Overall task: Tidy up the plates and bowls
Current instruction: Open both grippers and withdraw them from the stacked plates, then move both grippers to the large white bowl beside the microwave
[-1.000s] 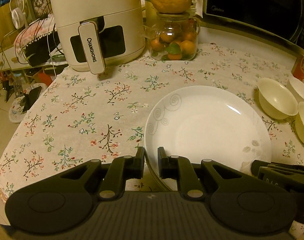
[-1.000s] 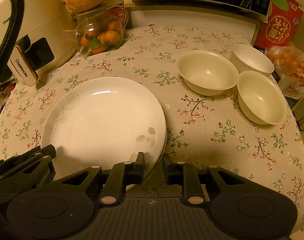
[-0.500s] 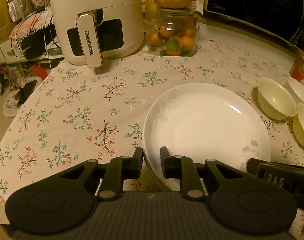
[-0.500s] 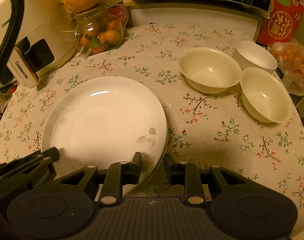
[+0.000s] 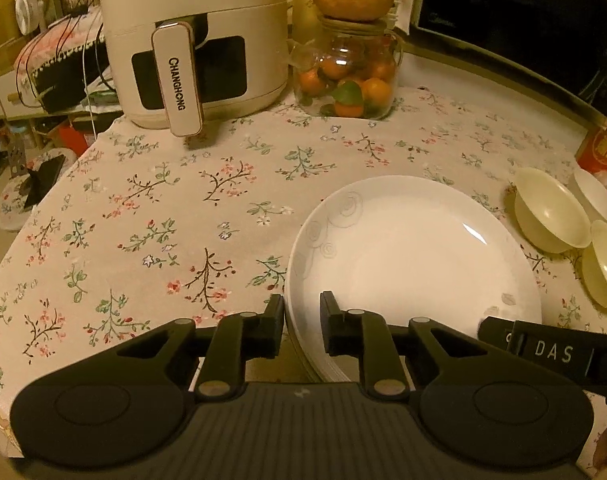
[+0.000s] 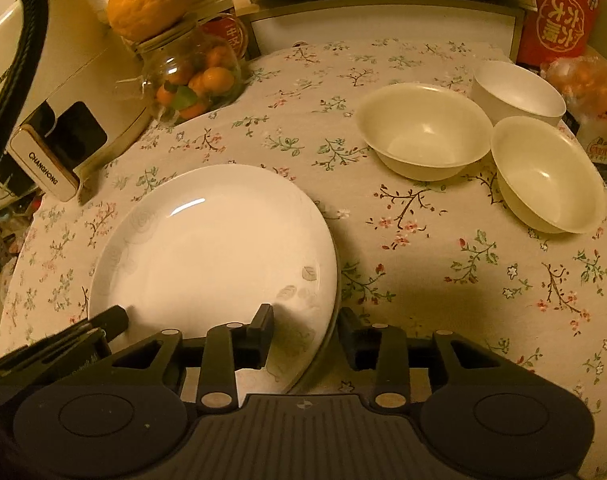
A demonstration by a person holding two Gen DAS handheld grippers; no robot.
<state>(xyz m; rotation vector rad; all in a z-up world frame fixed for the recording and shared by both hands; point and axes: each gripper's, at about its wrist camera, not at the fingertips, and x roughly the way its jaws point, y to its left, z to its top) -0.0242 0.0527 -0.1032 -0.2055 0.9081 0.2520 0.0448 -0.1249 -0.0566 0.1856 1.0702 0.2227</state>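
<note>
Floral cloth covers the desk (image 6: 443, 248), where the right gripper (image 6: 305, 334) straddles the near rim of the stacked white plates (image 6: 211, 252), jaws opening and off it. At the left rim, the left gripper (image 5: 301, 326) stands slightly apart. Beyond sit three empty bowls (image 6: 423, 130) and a jar (image 6: 191, 76) holding small oranges.

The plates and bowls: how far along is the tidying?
Done: the plates sit in one stack. In hand: both grippers straddle its near rim, the right gripper opening with the rim between its fingers, the left gripper likewise astride. Left: three bowls stand apart, unstacked.
</note>
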